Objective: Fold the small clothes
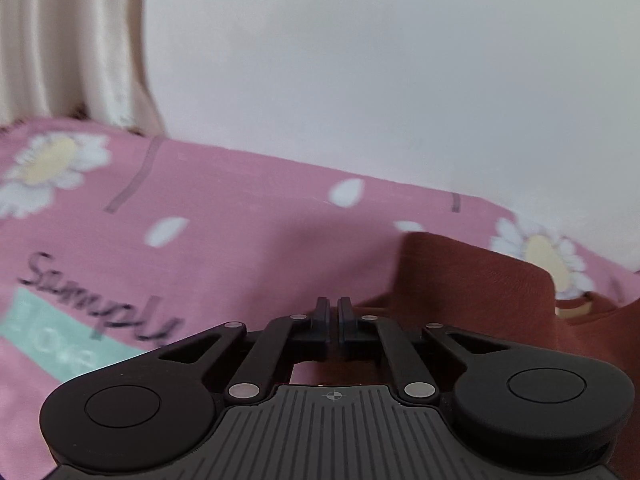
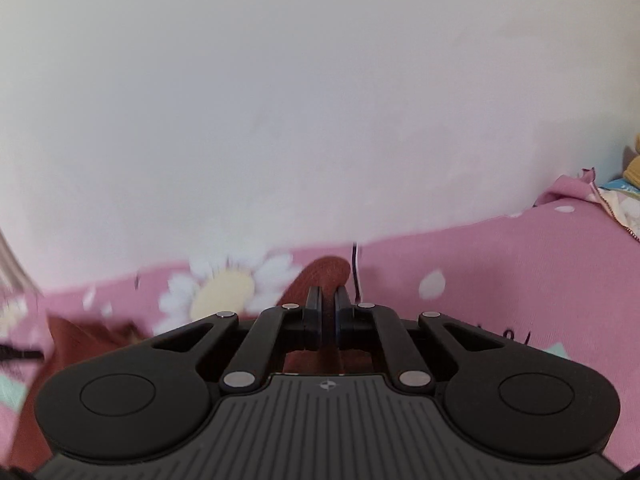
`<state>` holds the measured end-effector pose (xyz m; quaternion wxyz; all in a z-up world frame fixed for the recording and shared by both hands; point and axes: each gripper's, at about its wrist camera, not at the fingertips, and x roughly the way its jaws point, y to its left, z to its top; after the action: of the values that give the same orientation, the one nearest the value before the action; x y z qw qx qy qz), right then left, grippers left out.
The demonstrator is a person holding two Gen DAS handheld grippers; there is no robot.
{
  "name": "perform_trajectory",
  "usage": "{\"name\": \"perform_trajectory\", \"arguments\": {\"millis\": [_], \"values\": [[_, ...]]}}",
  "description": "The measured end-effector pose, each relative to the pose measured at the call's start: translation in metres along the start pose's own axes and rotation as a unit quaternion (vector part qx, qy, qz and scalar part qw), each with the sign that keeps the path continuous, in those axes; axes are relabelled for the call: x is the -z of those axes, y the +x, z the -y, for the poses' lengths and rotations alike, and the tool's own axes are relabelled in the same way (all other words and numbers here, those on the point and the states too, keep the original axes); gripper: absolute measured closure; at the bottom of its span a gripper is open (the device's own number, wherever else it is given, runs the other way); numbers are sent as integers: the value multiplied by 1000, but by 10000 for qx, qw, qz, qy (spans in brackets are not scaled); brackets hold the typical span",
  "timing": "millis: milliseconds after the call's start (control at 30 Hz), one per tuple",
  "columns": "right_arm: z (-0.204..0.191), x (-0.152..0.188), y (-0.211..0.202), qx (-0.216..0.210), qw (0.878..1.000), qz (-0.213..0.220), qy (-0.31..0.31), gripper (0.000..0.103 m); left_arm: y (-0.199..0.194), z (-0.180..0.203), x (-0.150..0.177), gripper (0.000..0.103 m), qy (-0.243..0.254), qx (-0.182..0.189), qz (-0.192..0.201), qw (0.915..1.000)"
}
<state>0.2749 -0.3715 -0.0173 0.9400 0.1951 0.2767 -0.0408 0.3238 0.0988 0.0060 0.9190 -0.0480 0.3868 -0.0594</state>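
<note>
A rust-brown small garment [image 1: 472, 280] lies on a pink flowered bedsheet [image 1: 248, 208]. In the left wrist view my left gripper [image 1: 333, 304] has its jaws nearly closed, with the brown cloth just to the right and beneath it; a fold of it stands up on the right. In the right wrist view my right gripper [image 2: 328, 294] is shut on a bunched piece of the brown garment [image 2: 324, 274] that sticks up past the fingertips. More brown cloth [image 2: 80, 336] trails to the lower left.
A white wall [image 1: 380, 80] rises right behind the bed. A cream curtain [image 1: 68, 48] hangs at the far left. A thin black cable [image 2: 355, 268] runs down the wall edge. Patterned fabric and a yellow object [image 2: 630, 184] sit at the far right.
</note>
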Motion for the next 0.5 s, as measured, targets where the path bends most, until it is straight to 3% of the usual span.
{"name": "perform_trajectory", "arguments": {"millis": [67, 133, 167, 200, 233, 267, 300, 333, 500], "values": [[4, 7, 17, 250, 9992, -301, -26, 95, 2, -7, 3, 54, 45, -114, -43, 9999], [8, 17, 32, 585, 9958, -691, -148, 88, 9, -15, 8, 55, 2, -252, -278, 9993], [11, 20, 32, 612, 9957, -682, -135, 83, 11, -18, 11, 54, -12, -288, -367, 9989], [12, 21, 28, 556, 9967, -582, -108, 81, 10, -21, 15, 50, -13, -295, -424, 9987], [11, 20, 24, 562, 9971, -506, -113, 77, 8, -23, 17, 27, -4, -275, -428, 9987], [8, 18, 21, 607, 9970, -453, -168, 68, 2, -25, 18, 23, 17, -265, -365, 9990], [4, 15, 16, 657, 9967, -382, -276, 52, -4, -26, 19, 13, 44, -254, -263, 9993], [-1, 13, 13, 691, 9964, -280, -413, 44, -9, -25, 17, 2, 62, -218, -173, 9996], [-18, 16, 3, 560, 9960, -129, -688, 37, -25, -10, 4, 0, -17, 519, 179, 9985]]}}
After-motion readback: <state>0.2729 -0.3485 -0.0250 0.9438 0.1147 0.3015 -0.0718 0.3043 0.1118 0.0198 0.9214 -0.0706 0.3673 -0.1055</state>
